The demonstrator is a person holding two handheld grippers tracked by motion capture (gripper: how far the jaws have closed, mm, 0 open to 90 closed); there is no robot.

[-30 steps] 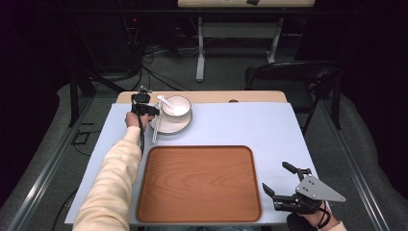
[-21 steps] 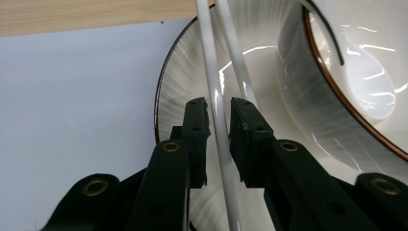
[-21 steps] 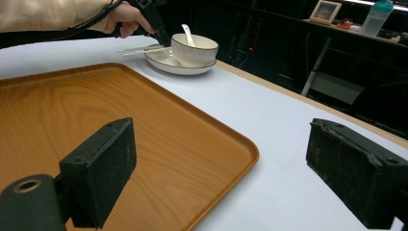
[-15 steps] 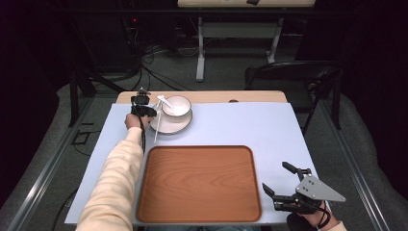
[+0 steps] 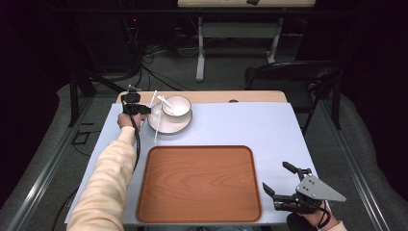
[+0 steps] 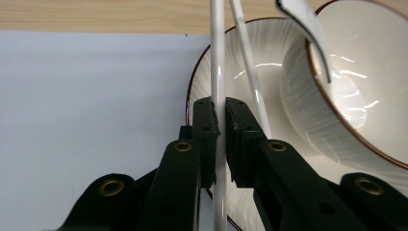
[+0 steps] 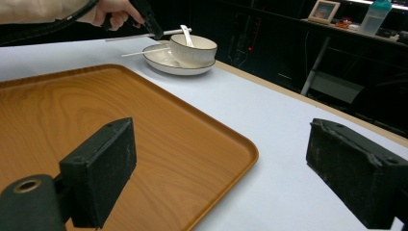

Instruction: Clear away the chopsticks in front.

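Observation:
My left gripper point(image 5: 143, 110) is at the table's far left, shut on a white chopstick point(image 6: 218, 67) held just above the rim of a white plate point(image 6: 240, 57). A second chopstick point(image 6: 250, 72) lies across that rim beside it. A white bowl point(image 5: 176, 107) stands on the plate point(image 5: 166, 126), with a white spoon point(image 5: 163, 100) resting in it. From the right gripper view, the held chopstick point(image 7: 130, 36) hovers level over the plate point(image 7: 163, 63). My right gripper point(image 5: 275, 175) is open near the front right corner, nothing between its jaws.
A large brown wooden tray point(image 5: 199, 183) lies at the front middle of the light blue table mat point(image 5: 240, 125). The tray's right edge point(image 7: 240, 144) is just left of my right gripper. A black chair point(image 5: 293, 77) stands beyond the table's far right.
The chopstick in my left gripper has lifted and tilted slightly by the plate. The right gripper has stayed where it was.

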